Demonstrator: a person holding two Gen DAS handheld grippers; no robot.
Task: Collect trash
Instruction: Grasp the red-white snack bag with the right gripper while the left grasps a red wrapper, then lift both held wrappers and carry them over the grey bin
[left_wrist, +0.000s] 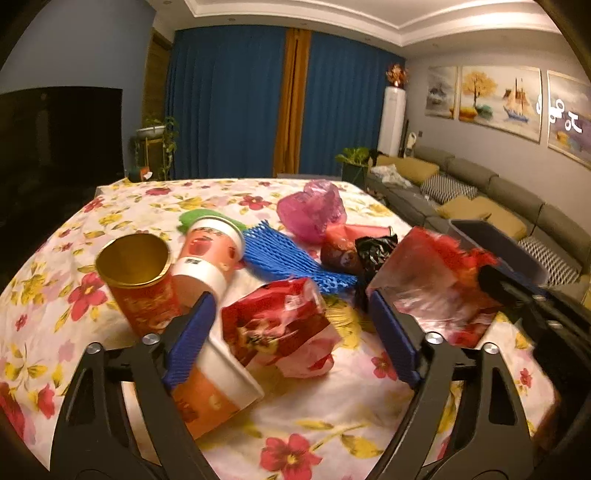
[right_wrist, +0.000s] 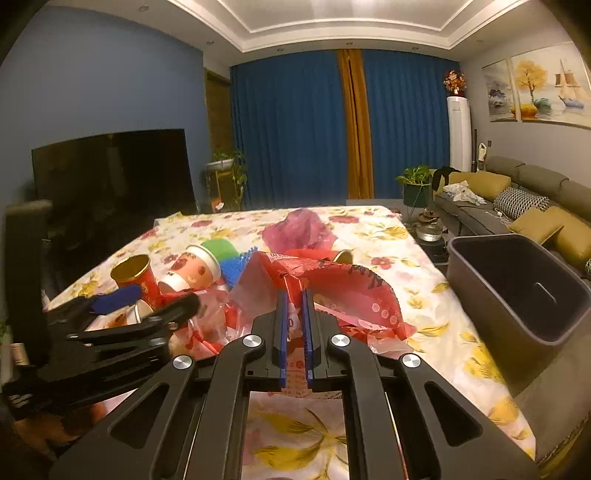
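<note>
Trash lies on the floral tablecloth (left_wrist: 332, 424). My left gripper (left_wrist: 291, 306) is open, its blue pads either side of a crumpled red snack wrapper (left_wrist: 273, 325). A gold-lined red cup (left_wrist: 140, 280) and a white-and-orange paper cup (left_wrist: 207, 258) stand at its left. My right gripper (right_wrist: 294, 295) is shut on a red plastic bag (right_wrist: 347, 295) and holds it above the table; that bag shows at the right in the left wrist view (left_wrist: 436, 280). A dark grey bin (right_wrist: 517, 288) stands right of the table.
Blue foam netting (left_wrist: 280, 258), a pink plastic bag (left_wrist: 310, 210), a black bag (left_wrist: 373, 251) and a green item (right_wrist: 218, 247) lie mid-table. A second paper cup (left_wrist: 214, 395) lies under my left finger. A sofa (right_wrist: 524, 199) runs along the right wall, a TV (right_wrist: 110, 173) at left.
</note>
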